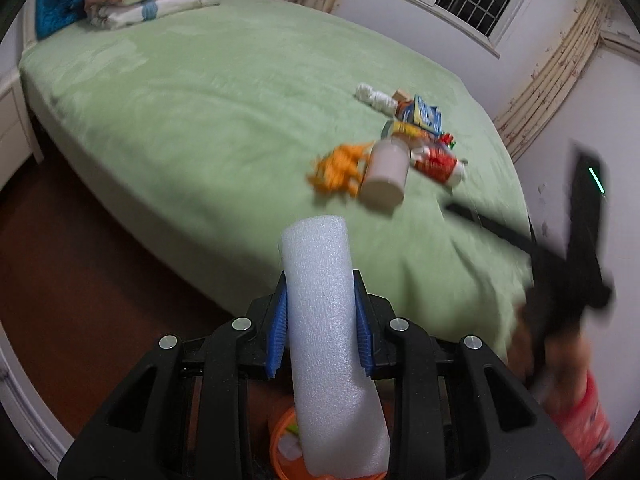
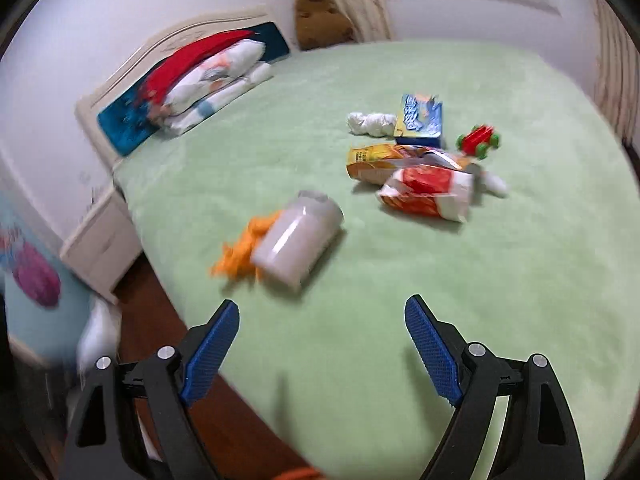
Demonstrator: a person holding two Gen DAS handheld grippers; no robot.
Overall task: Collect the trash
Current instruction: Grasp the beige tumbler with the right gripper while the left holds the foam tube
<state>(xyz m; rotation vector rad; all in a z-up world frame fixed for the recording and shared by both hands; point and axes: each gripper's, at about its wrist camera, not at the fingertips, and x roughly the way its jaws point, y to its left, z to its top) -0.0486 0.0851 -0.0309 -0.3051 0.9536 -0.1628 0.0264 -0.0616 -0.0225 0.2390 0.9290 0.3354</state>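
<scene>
The left gripper (image 1: 320,320) has its jaws pinched on a white foam tube (image 1: 326,320), which stands up between the blue pads with its long axis running toward 12 o'clock in the left wrist view and its lower end hanging past the jaws toward 6 o'clock. Directly under that lower end, partly hidden by the tube and the gripper body, sits an orange bin (image 1: 284,446) on the floor beside the bed (image 1: 200,128); judging by this, the tube is close to where it should be dropped, and the release seems to depend on the tube's lower end lining up over the bin's mouth. The right gripper (image 2: 322,344) has its jaws spread wide with nothing between them. It looks over the green bed at the remaining trash. A pale plastic jar (image 2: 298,242) lies on its side at about 11 o'clock from those jaws, its long axis slanting from 7 to 1 o'clock, with orange scraps (image 2: 240,254) touching it at 9 o'clock. Farther off, toward 12 to 1 o'clock, lie a red snack bag (image 2: 424,194), a yellow bag (image 2: 376,160), a blue carton (image 2: 420,120), crumpled white paper (image 2: 370,124) and a small red and green toy (image 2: 478,140). The empty right hand is the nearer one to the jar; both views are blurred.
</scene>
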